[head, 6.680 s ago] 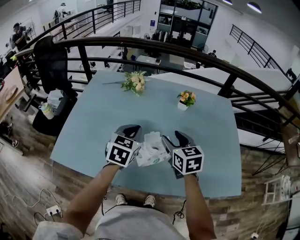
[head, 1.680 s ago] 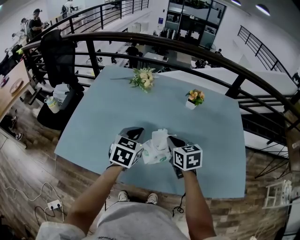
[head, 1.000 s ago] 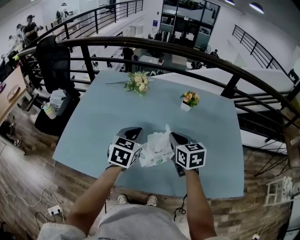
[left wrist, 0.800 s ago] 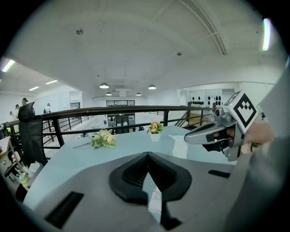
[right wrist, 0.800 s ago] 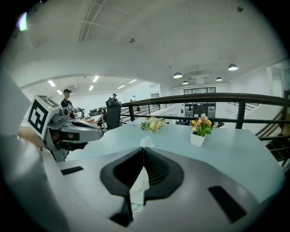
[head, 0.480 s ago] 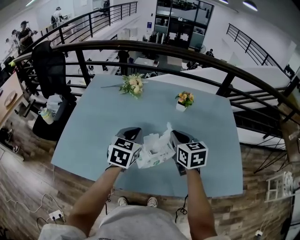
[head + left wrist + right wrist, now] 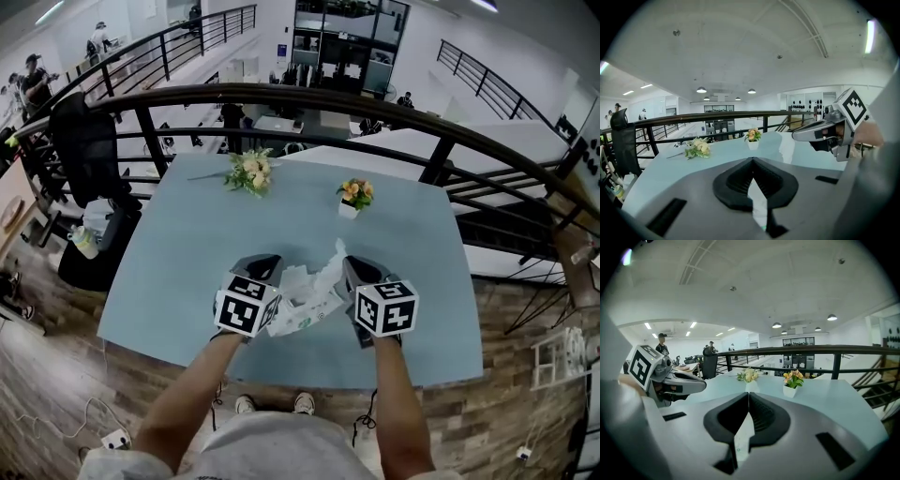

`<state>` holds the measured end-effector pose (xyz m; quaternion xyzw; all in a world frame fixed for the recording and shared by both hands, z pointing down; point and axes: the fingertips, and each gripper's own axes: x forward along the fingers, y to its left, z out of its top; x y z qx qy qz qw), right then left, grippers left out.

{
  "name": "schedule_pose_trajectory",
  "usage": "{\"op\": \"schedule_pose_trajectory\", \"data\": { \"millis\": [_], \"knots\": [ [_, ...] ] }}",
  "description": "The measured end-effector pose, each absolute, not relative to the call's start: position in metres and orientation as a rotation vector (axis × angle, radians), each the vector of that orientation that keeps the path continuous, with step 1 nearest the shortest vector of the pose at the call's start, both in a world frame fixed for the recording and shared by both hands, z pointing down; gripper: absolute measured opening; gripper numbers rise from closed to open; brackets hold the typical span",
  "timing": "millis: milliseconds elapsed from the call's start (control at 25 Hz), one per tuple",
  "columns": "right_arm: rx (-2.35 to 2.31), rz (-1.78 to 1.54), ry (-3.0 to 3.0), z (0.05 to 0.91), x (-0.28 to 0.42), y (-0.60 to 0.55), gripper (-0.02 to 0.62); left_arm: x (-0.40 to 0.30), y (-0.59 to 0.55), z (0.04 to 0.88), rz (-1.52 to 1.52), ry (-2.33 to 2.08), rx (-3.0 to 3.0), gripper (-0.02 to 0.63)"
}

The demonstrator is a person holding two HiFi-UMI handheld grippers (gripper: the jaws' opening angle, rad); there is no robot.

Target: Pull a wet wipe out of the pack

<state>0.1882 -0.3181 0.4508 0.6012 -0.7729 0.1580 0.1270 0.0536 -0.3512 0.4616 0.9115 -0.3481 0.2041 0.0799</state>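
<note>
A white and green wet-wipe pack (image 7: 302,317) is held just above the near part of the pale blue table (image 7: 187,244), between my two grippers. My left gripper (image 7: 266,270) is shut on the pack's left edge; a white strip of the pack (image 7: 758,202) shows between its closed jaws (image 7: 752,161). My right gripper (image 7: 349,269) is shut on a crumpled white wet wipe (image 7: 328,272) that stretches up and to the right out of the pack's top. In the right gripper view the wipe (image 7: 743,434) hangs pinched in the closed jaws (image 7: 748,395).
A bouquet (image 7: 246,172) lies at the table's far left and a small potted flower (image 7: 351,196) stands at the far middle. A dark railing (image 7: 309,98) runs behind the table. A black chair (image 7: 82,141) stands to the left. The table's near edge lies just under my hands.
My right gripper has moved up and to the right with the wipe, which now stretches farther out of the pack. The left gripper has kept its hold on the pack and shifted a little.
</note>
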Motion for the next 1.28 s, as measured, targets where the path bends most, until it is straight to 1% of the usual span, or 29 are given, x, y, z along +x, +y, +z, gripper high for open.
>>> {"op": "schedule_pose_trajectory", "data": {
  "millis": [1280],
  "knots": [
    [2.148, 0.354, -2.03, 0.418, 0.281, -0.253, 0.011, 0.135, -0.334, 0.443, 0.596, -0.796, 2.878, -0.005]
  ]
}}
